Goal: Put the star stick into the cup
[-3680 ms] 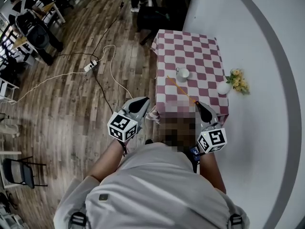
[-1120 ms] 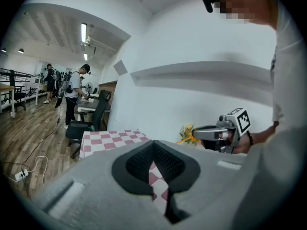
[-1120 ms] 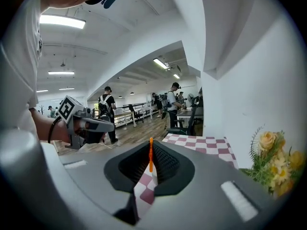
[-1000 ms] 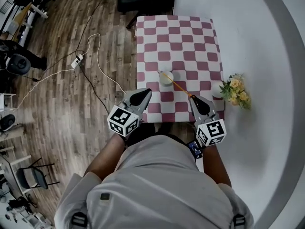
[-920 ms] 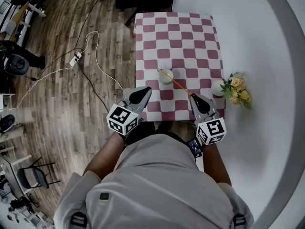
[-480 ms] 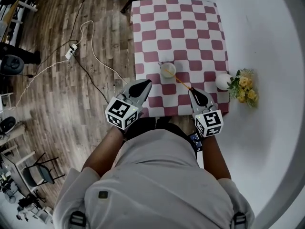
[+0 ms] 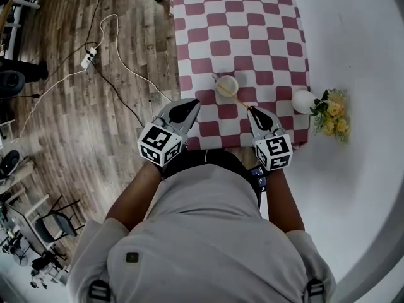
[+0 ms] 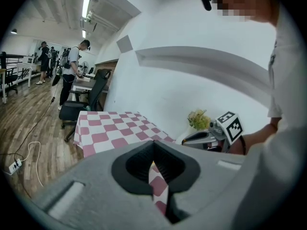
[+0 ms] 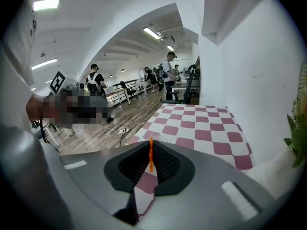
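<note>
Your right gripper [image 7: 252,110] [image 9: 150,148], jaws pinched on the thin orange star stick [image 7: 239,100] [image 9: 150,158], sits just near-right of the small white cup [image 7: 227,86] on the pink-and-white checked table [image 7: 252,30], with the stick slanting across the cup's mouth, and your left gripper [image 7: 189,105] [image 8: 153,146], jaws pressed together on nothing, hovers near-left of the cup.

Open-plan office workspace, busy in the background!
Brown wood-plank floor [image 7: 95,137] fills the left, a white power strip [image 7: 84,60] lies loose at ten o'clock, and a small table in a pink-and-white checked cloth [image 7: 252,17] sits at twelve against a plain white wall [image 7: 360,55]. The left gripper view catches a black swivel office chair [image 8: 79,107], a white desk [image 8: 84,83], a standing person [image 8: 73,63] and a long ceiling strip light [image 8: 86,7].
</note>
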